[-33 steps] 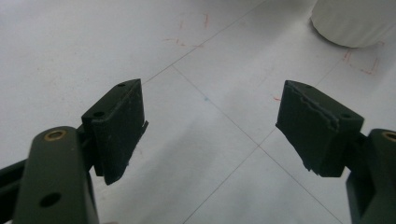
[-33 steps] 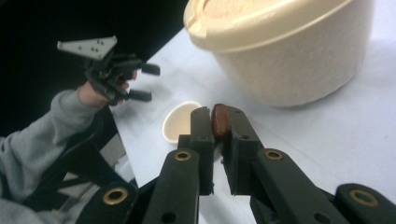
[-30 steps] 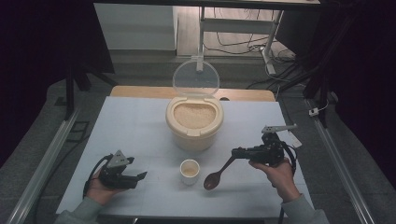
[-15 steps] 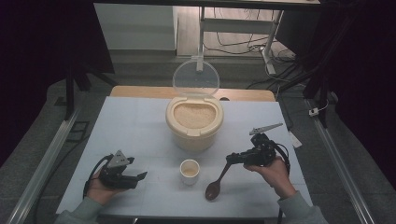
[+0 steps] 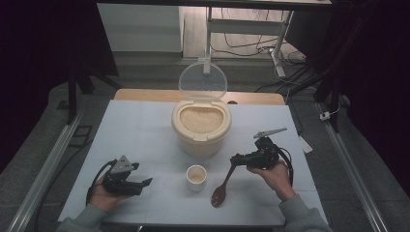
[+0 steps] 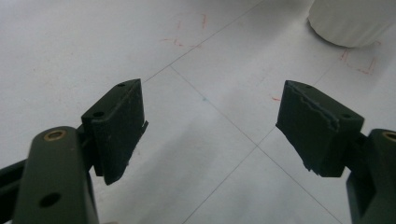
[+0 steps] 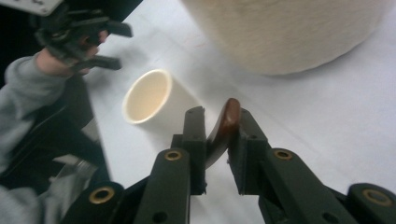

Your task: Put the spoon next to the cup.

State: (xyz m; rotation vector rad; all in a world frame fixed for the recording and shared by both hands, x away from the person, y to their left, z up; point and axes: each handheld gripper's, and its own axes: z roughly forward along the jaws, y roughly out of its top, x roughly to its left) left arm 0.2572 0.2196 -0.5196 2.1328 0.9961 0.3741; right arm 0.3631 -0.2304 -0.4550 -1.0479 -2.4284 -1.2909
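Observation:
A cream rice container (image 5: 200,129) stands mid-table, full of rice, its clear lid (image 5: 203,79) tipped up behind it. A small white cup (image 5: 196,177) sits in front of it. My right gripper (image 5: 235,159) is shut on the handle of a brown wooden spoon (image 5: 222,186), whose bowl hangs low near the table, right of the cup. In the right gripper view the spoon handle (image 7: 225,127) is pinched between the jaws, with the cup (image 7: 147,95) just beyond. My left gripper (image 5: 144,183) rests open at the front left; its fingers (image 6: 119,128) hold nothing.
The white table (image 5: 140,130) has faint red marks and thin lines on it. The cup's base (image 6: 350,21) shows at the top right of the left gripper view. Metal rails run along both sides, and cables lie on the floor behind.
My right gripper has moved a little left toward the cup with the spoon, whose handle now stands steeper. The left gripper has not moved.

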